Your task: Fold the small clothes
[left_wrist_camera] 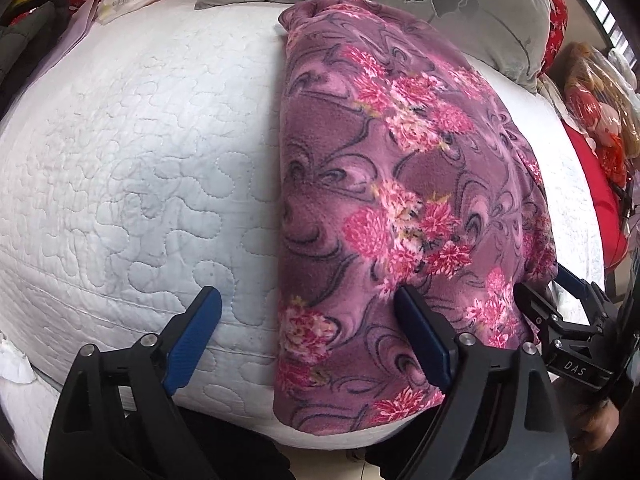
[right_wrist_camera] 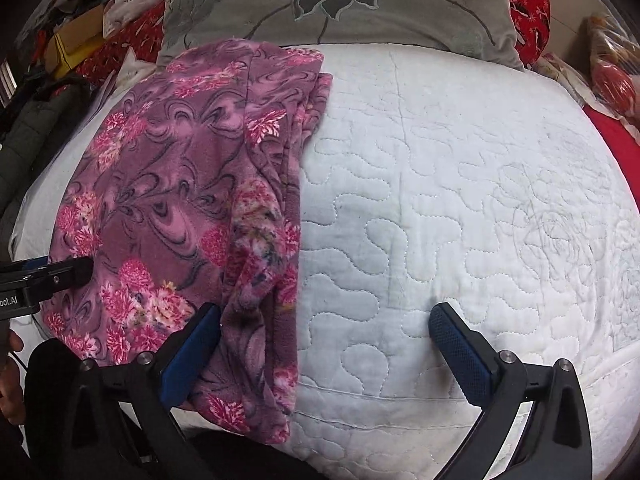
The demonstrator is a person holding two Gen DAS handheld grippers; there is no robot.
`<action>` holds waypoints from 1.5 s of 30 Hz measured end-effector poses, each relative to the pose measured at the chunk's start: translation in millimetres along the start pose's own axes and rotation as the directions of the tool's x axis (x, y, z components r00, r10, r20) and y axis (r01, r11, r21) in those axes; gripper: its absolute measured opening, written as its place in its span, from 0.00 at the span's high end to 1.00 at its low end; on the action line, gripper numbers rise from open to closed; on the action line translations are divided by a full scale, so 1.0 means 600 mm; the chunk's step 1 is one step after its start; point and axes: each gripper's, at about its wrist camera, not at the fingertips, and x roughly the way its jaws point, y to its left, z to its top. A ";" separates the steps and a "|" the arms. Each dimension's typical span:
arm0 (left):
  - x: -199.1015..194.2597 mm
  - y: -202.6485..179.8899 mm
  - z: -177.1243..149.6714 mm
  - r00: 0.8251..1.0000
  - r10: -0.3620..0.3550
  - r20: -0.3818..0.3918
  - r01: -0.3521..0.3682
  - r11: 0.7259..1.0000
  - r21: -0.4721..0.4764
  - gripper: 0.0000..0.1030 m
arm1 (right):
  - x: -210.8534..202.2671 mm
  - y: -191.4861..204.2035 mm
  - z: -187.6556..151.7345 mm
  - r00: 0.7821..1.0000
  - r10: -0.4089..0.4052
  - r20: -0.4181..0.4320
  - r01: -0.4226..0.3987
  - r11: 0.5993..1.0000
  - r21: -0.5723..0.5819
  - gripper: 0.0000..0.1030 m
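Left wrist view: left gripper [left_wrist_camera: 308, 322] released, jaws wide, straddling the straight left edge of the purple floral garment [left_wrist_camera: 400, 184] at lower centre on the white quilt [left_wrist_camera: 120, 160]

Right wrist view: right gripper [right_wrist_camera: 324, 330] likewise released, spanning the garment's right edge at lower left — nothing pinched. Judgement: before the next fold, pinch all layers at the near corners — keep edges aligned

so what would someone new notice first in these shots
The purple fleece garment with pink flowers, folded into a long strip, lies on the white quilted bed cover. The open left gripper straddles its near left edge and the open right gripper its near right edge. A grey flowered pillow lies behind.
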 end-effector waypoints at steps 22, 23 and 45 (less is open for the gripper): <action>-0.112 0.014 -0.117 0.949 0.229 0.215 -0.261 0.957 0.130 0.13 | -0.148 0.025 -0.049 0.983 -0.156 0.092 0.161 0.986 -0.051 0.00; -0.111 0.009 -0.117 0.949 0.230 0.217 -0.263 0.955 0.136 0.13 | -0.155 0.027 -0.052 0.982 -0.157 0.104 0.163 0.985 -0.053 0.00; -0.175 -0.058 -0.168 0.940 0.145 0.308 -0.198 0.969 0.146 0.13 | -0.240 0.020 -0.084 0.944 -0.173 0.281 0.191 0.981 -0.036 0.00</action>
